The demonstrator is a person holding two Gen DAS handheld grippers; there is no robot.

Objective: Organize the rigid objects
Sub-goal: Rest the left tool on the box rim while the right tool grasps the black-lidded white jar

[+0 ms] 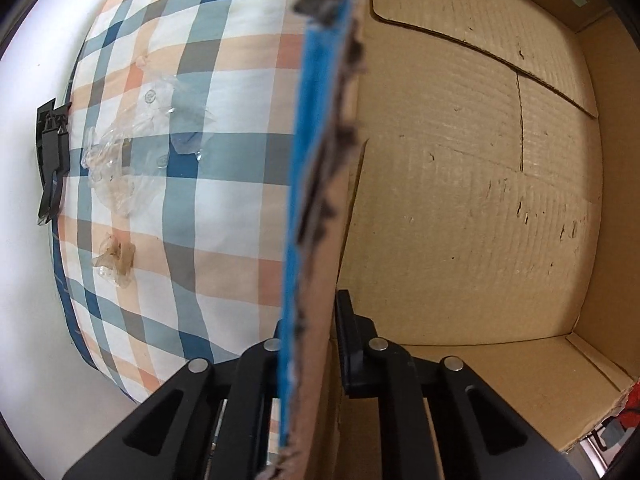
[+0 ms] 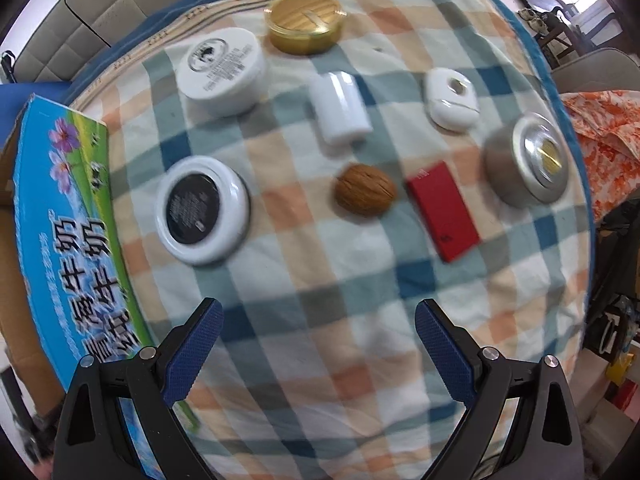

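Walnut (image 2: 365, 193) lies mid-cloth, ahead of the right gripper (image 2: 319, 334), whose blue-padded fingers (image 2: 196, 344) gape wide and hold nothing. Beside it lie a red box (image 2: 442, 216) and white jars. The left gripper (image 1: 310, 344) clamps the cardboard box wall (image 1: 320, 184).

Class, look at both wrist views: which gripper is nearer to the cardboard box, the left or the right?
Left. The left gripper straddles the cardboard box flap, a finger on each side. The right gripper hangs open over the checked cloth, with the box off to its left.
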